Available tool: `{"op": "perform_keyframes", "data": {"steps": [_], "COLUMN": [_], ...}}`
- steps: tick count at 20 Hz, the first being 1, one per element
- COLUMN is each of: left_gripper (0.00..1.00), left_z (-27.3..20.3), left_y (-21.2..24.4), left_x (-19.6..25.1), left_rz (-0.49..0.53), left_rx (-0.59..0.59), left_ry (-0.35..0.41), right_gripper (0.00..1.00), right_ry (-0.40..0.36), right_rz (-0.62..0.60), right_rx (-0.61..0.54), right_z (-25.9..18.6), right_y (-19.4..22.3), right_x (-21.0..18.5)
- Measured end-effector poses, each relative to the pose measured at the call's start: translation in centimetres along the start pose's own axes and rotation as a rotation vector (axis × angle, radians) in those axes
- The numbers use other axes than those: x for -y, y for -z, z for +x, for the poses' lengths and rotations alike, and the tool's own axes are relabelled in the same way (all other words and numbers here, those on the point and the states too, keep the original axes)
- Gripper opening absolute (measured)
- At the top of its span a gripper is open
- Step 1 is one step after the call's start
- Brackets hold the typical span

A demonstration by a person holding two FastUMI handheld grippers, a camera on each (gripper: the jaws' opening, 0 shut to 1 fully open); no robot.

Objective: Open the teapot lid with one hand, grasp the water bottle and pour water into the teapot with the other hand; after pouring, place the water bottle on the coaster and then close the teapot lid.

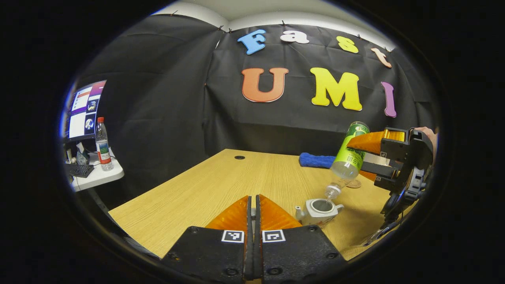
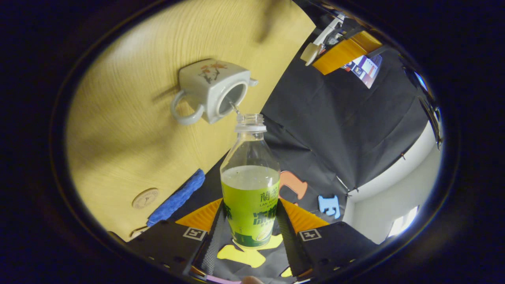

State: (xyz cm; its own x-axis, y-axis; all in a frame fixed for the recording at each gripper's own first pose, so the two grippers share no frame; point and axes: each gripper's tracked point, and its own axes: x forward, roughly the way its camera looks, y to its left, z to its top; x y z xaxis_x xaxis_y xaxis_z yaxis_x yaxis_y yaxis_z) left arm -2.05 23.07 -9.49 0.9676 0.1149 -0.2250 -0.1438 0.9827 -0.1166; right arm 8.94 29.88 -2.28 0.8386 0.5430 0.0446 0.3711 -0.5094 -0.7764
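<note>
The clear plastic water bottle with a green label (image 1: pixel 351 157) tilts over the open white ceramic teapot (image 1: pixel 318 210) ahead-right of our left gripper (image 1: pixel 253 211), fingers pressed together. In the right gripper view, our right gripper (image 2: pixel 250 221) pinches the bottle, its mouth by the teapot's opening.

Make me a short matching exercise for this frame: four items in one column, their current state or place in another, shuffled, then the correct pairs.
Items
1. water bottle
2. teapot
3. coaster
4. blue cloth

States
A. bare, flat on the table
B. tilted neck-down, held between the jaws of the right gripper
C. lying at the table's far edge, by the black wall
D. lid off, mouth open under a thin stream

Pairs: 1-B, 2-D, 3-A, 4-C
</note>
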Motion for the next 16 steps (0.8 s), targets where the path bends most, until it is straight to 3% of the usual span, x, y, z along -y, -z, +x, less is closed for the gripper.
{"op": "perform_keyframes", "data": {"steps": [9,14,16], "left_gripper": [0.02,0.02,0.02], "left_z": [0.0,0.1,0.0], "left_y": [-0.2,0.0,-0.1], "left_x": [0.0,-0.5,-0.2], "left_rz": [0.004,-0.003,-0.003], "left_rx": [0.004,0.000,0.004], "left_ry": [-0.002,-0.016,-0.013], "right_gripper": [0.71,0.70,0.70], "right_ry": [-0.005,-0.094,-0.141], "right_rz": [0.022,0.305,0.510], "right_rx": [0.008,0.010,-0.004], "right_z": [0.0,-0.3,-0.7], "right_y": [-0.5,-0.8,-0.5], "right_x": [0.3,-1.1,-1.8]}}
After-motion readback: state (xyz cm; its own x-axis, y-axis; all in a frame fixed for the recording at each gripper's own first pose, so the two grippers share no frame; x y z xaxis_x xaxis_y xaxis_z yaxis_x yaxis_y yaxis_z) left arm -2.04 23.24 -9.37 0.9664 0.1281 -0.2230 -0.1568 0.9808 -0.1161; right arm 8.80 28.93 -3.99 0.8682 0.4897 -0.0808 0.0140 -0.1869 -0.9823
